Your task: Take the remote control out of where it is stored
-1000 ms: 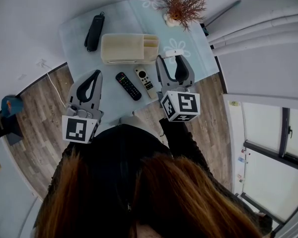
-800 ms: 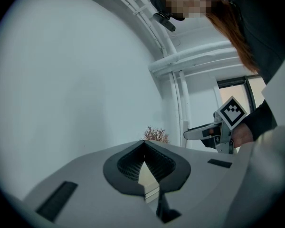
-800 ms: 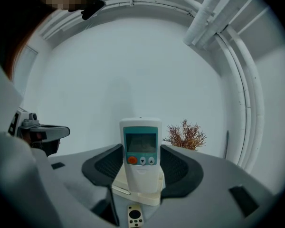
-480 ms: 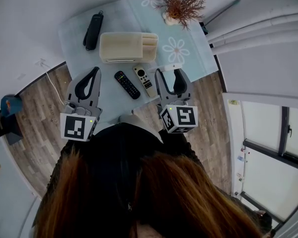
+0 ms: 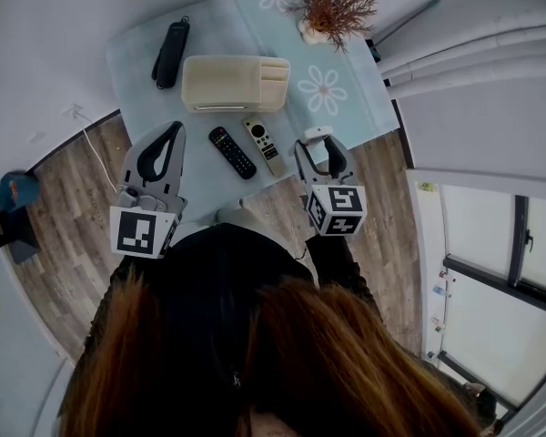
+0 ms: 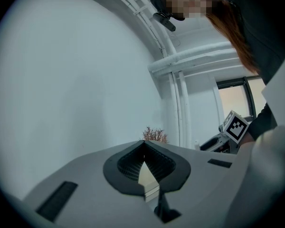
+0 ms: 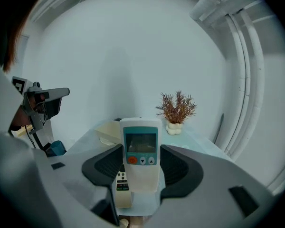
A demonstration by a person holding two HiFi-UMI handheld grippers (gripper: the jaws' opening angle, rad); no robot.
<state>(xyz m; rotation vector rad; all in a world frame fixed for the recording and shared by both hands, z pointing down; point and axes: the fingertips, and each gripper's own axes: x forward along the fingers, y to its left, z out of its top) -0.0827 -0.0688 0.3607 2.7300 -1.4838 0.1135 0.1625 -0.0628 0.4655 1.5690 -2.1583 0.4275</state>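
Note:
My right gripper [image 5: 317, 138] is shut on a white remote control [image 7: 140, 148] with a teal-framed screen and an orange button. It holds the remote upright above the table's near right edge, apart from the cream storage box [image 5: 235, 83]. Between the two grippers a black remote [image 5: 233, 153] and a cream remote [image 5: 266, 146] lie flat on the light blue cloth [image 5: 346, 107]. The cream remote [image 7: 122, 186] shows under the held one. My left gripper [image 5: 176, 127] hovers at the near left edge, tips together, holding nothing; its jaws meet in the left gripper view [image 6: 144, 143].
A dried plant in a white pot [image 5: 332, 9] stands at the table's far right corner. A long black object [image 5: 170, 55] lies left of the box. Wooden floor [image 5: 64, 235] surrounds the table; white pipes [image 5: 473, 53] run along the right wall.
My right gripper has drawn back from the box's right end toward the near edge, carrying the white remote. The left gripper has hardly moved.

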